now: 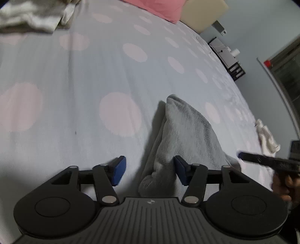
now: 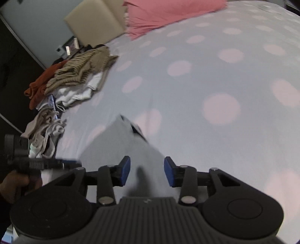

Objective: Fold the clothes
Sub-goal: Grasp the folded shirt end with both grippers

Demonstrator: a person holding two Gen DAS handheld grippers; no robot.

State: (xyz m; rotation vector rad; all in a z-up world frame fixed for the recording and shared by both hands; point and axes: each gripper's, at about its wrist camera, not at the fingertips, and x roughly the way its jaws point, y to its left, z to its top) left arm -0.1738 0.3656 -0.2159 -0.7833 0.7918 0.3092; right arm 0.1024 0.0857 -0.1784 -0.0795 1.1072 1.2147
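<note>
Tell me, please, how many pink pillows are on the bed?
1. The pink pillow lies at the far end of the polka-dot bed, beside the beige headboard. Others may sit out of frame.

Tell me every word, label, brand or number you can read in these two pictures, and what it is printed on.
No readable words or numbers in either view.
Left tool: a small round emblem on its ribbed grey body, a symbol only, no letters.
Right tool: a small pale mark in the same spot, too blurred to read.
Boxes beside the bed: any print is too small to read.
Red tag by the door frame: blurred, nothing legible.
</note>
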